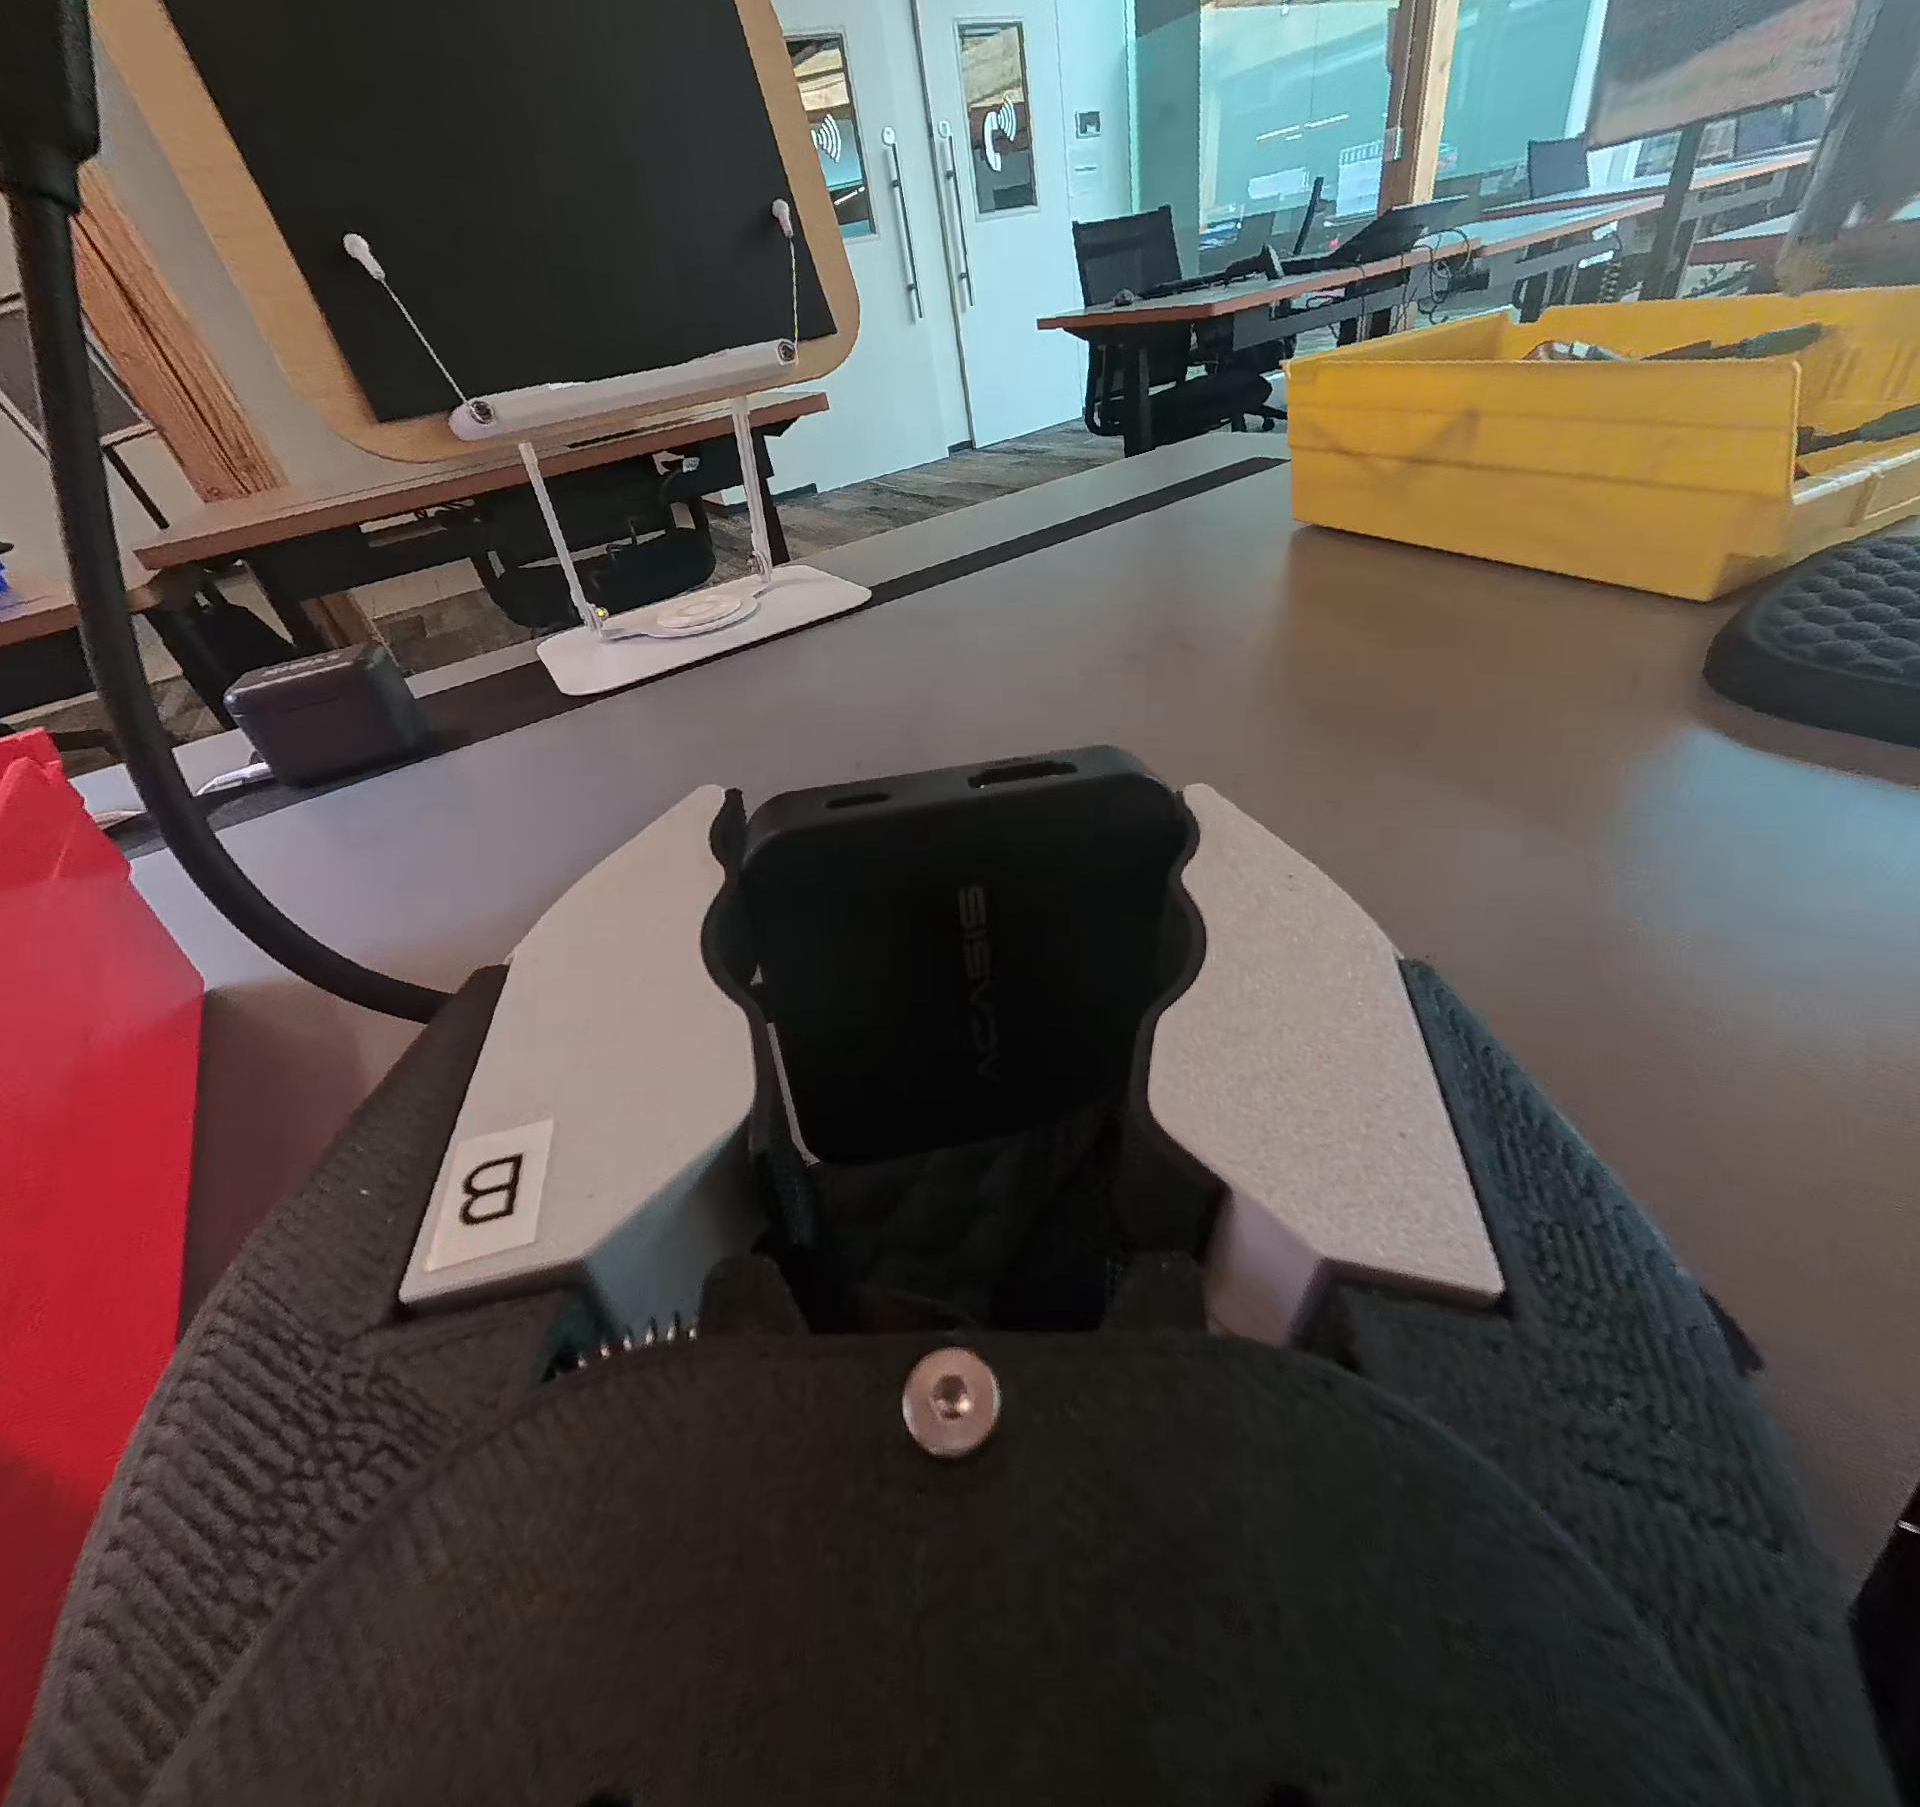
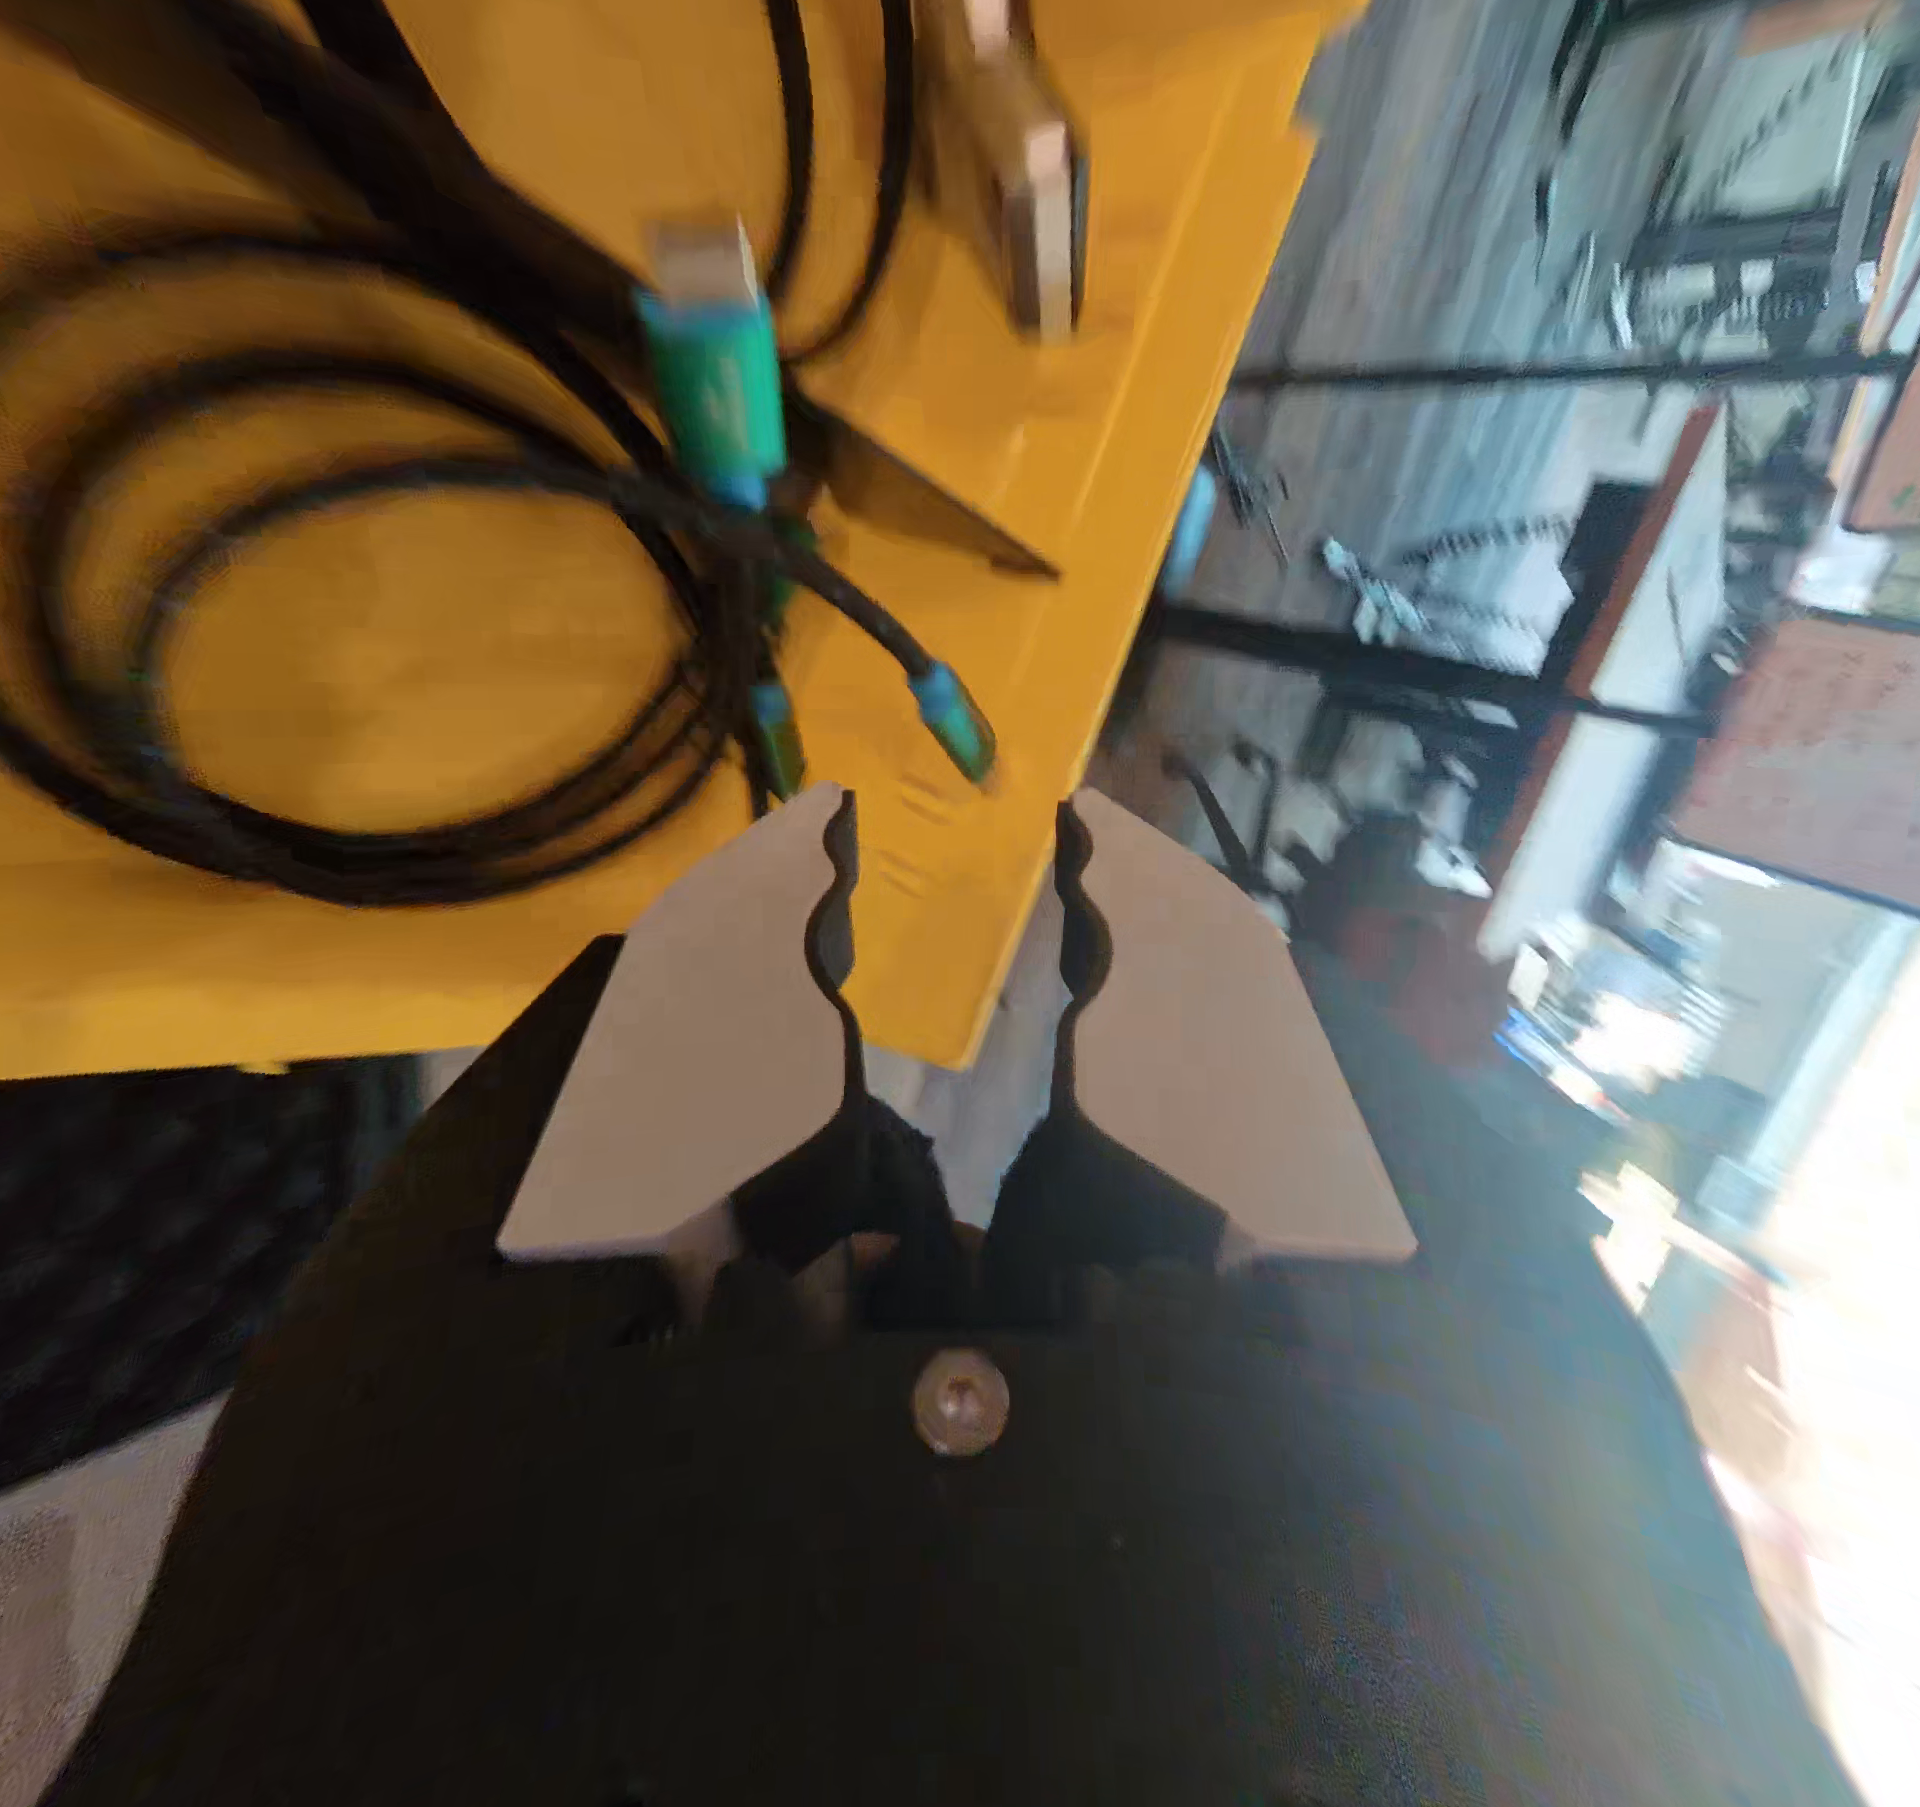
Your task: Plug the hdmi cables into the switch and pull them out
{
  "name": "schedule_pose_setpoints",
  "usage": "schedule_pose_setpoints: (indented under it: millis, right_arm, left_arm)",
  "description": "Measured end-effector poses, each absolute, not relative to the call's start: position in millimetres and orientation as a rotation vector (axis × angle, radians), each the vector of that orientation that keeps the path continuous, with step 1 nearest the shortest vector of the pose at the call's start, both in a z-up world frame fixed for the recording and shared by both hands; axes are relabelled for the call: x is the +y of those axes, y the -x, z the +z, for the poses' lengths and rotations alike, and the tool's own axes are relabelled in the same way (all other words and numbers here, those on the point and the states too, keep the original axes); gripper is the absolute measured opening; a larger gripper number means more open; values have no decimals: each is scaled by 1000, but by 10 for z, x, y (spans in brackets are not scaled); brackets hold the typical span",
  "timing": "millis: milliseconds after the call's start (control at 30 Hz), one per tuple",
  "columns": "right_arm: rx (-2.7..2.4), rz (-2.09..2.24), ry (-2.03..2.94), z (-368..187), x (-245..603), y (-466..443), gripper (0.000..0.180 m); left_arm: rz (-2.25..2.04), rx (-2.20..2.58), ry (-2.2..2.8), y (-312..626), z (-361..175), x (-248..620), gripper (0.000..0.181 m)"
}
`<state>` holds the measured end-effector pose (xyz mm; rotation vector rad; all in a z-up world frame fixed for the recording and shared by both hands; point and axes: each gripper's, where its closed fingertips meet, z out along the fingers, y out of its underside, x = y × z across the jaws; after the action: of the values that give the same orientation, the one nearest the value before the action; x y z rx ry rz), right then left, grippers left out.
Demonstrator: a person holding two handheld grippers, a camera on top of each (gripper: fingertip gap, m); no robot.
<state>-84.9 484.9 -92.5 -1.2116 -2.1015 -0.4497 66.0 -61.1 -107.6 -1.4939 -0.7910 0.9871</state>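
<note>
My left gripper (image 1: 951, 807) is shut on the black HDMI switch (image 1: 956, 957) and holds it above the grey table (image 1: 1351, 822), ports facing away from me. A thick black cable (image 1: 94, 552) hangs at the left and runs under the gripper. My right gripper (image 2: 956, 807) is open and empty, tilted over the yellow bin (image 2: 1091, 427). In the bin lie coiled black braided HDMI cables (image 2: 312, 822) with green plugs (image 2: 712, 386), one small green plug (image 2: 951, 723) just beyond my fingertips, and a silver-ended connector (image 2: 1039, 219). The view is blurred.
The yellow bin (image 1: 1538, 469) stands at the table's back right, a black honeycomb pad (image 1: 1839, 625) beside it. A red bin (image 1: 83, 1082) is at the left. A black board on a white stand (image 1: 707, 625) and a small dark box (image 1: 322, 708) are at the back.
</note>
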Motion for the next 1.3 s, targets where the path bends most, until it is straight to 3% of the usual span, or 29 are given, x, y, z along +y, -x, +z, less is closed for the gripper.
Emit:
schedule_pose_setpoints:
  millis: [33, 200, 367, 467, 567, 733, 867, 900, 967, 1133, 1200, 1300]
  right_arm:
    - [-2084, -288, 1213, -855, 4675, 882, 37]
    - [-2045, 574, 869, -438, 3246, 884, 42]
    - [-2237, 1488, 148, -298, 1243, 4, 53]
    - [-2283, 1794, -227, -410, 503, -535, 78]
    - [-2304, 1934, -430, -701, -20, -833, 81]
    - [-2020, 2135, -364, -989, -573, -931, 67]
    - [-1902, 2019, -387, -1071, -707, -1024, 69]
    - [-1830, 2005, -405, -1026, -702, -1048, 64]
    - [-1760, 1992, -411, -970, -713, -1103, 63]
    - [-1710, 2095, -428, -854, -719, -1290, 60]
    - [-1706, 2128, -391, -808, -690, -1272, 50]
    - [-1690, 2109, -414, -799, -646, -1259, 17]
  left_arm:
    - [983, -793, 1487, -661, -1071, -616, 75]
    - [945, -806, 1440, -667, -1036, -658, 75]
    - [920, -818, 1391, -674, -1000, -704, 75]
    - [910, -825, 1361, -680, -977, -734, 75]
    - [891, -835, 1331, -680, -958, -767, 75]
    - [836, -864, 1213, -701, -871, -891, 75]
    - [780, -893, 996, -804, -702, -1067, 76]
    - [746, -890, 946, -831, -654, -1069, 88]
    - [666, -862, 867, -895, -541, -1000, 75]
    - [555, -801, 733, -1016, -386, -752, 78]
    - [565, -771, 704, -1045, -374, -683, 76]
    - [563, -761, 720, -1040, -400, -572, 76]
